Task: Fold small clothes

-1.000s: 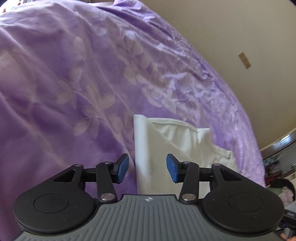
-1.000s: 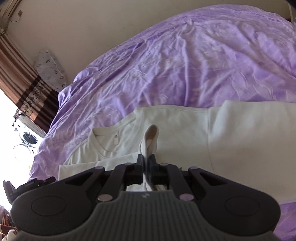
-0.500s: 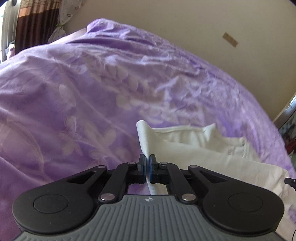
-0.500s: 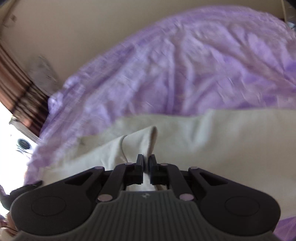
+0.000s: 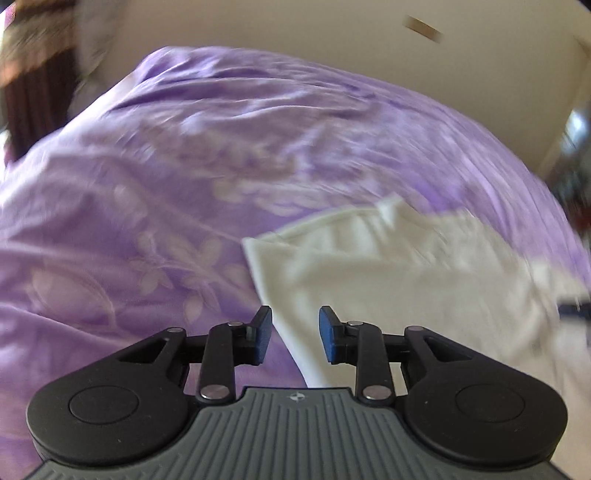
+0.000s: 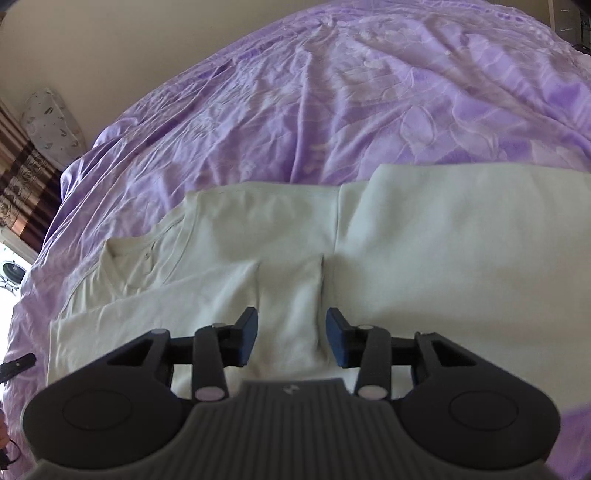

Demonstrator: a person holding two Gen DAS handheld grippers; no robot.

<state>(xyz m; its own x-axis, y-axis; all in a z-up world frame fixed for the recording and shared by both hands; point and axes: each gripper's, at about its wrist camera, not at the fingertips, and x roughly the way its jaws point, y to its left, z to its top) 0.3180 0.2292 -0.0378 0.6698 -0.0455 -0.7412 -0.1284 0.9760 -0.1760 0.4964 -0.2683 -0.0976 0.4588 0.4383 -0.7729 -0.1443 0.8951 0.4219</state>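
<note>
A small cream-white shirt (image 6: 424, 243) lies partly folded on the purple bedspread (image 6: 332, 92). Its neckline (image 6: 140, 254) shows at the left and a sleeve is folded across the body. My right gripper (image 6: 291, 339) is open and empty just above the folded sleeve. In the left wrist view the shirt (image 5: 388, 280) is blurred by motion, and its edge runs down between the fingers of my left gripper (image 5: 295, 334), which is open and empty.
The purple bedspread (image 5: 166, 184) with a pale leaf pattern fills most of both views. A beige wall (image 5: 332, 29) stands behind the bed. Striped brown curtains (image 6: 22, 173) and a patterned pillow (image 6: 51, 122) are at the far left.
Both grippers have opened and let go of the shirt edges they pinched. The cloth now lies flat, with the sleeve folded over the body. The left view has swung and blurred.
</note>
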